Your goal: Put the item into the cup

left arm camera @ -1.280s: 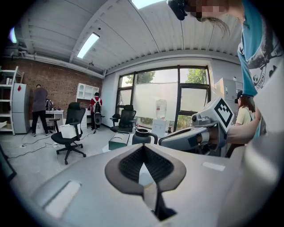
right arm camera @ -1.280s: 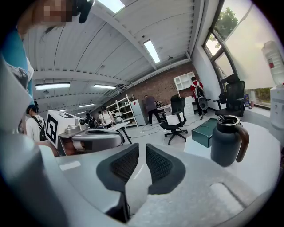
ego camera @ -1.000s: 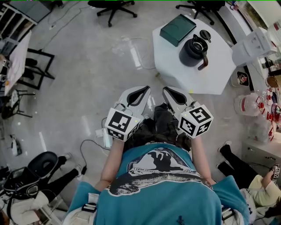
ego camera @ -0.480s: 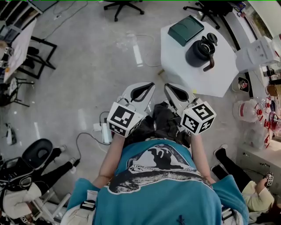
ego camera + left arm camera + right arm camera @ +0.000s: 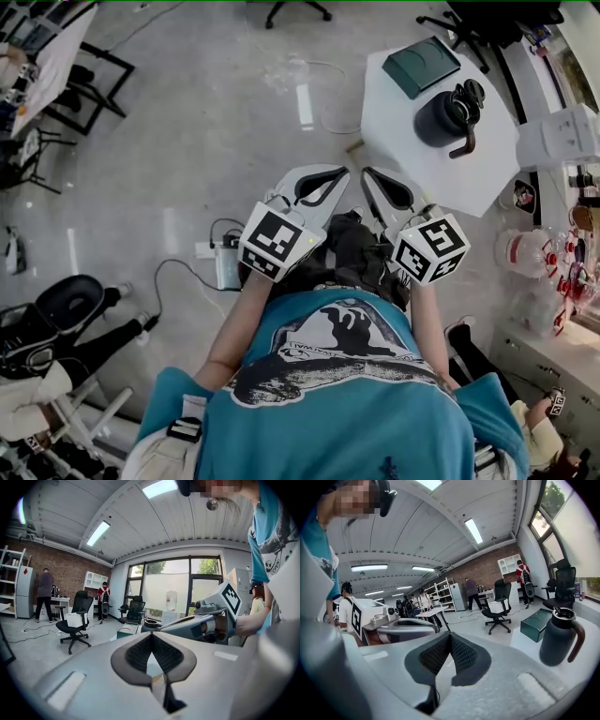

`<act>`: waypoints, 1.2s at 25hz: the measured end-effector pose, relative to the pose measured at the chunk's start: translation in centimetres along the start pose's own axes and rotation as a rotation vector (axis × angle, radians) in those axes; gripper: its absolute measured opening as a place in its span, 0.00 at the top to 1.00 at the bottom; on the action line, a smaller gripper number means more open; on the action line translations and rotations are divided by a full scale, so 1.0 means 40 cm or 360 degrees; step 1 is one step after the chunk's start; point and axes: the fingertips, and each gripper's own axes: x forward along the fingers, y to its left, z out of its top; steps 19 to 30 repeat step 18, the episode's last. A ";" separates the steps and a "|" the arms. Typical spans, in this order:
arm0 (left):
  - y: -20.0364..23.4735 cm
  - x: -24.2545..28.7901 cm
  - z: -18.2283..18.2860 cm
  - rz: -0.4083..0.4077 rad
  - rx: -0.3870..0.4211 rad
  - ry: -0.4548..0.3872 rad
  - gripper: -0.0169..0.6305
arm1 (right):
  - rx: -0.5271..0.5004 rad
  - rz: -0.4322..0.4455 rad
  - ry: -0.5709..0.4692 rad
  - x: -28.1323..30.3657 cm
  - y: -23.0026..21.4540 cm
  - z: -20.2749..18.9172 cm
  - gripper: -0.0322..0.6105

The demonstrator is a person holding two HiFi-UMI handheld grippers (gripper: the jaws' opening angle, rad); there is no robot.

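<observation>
"The dark jug (image 5: 448,117) is the nearest thing to a cup I can find, so where do we stand? Start close in."

"Closest are the two grippers, held up side by side in front of the person's chest. The left gripper (image 5: 342,173) has its jaws pressed together with nothing between the pads, and the right gripper (image 5: 368,173) is the same: closed and empty. Below them, on the floor by the person's feet, lie a power strip (image 5: 226,268) and its cable."

"And the item?"

"I can't say which it is. Neither gripper carries anything. Beyond the tips is the white table (image 5: 394,122), with the jug standing upright on it, handle toward the person. A small dark lid-like disc (image 5: 473,91) sits just beside the jug, and a green box (image 5: 427,66) lies at the far edge."

"What could go wrong?"

"As I judge it, picking the wrong thing, since nothing marks itself out as the item. Both jaws must also spread before any grasp, and reaching in while they are closed would only shove things about. The jug looks tall with a narrow mouth, so a careless nudge at its handle or rim might tip it. Stepping nearer risks catching that cable."
</observation>
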 end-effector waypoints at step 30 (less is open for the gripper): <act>0.002 -0.003 -0.003 0.0004 0.0006 0.0005 0.95 | -0.0093 0.0032 0.0071 0.014 0.020 -0.020 0.95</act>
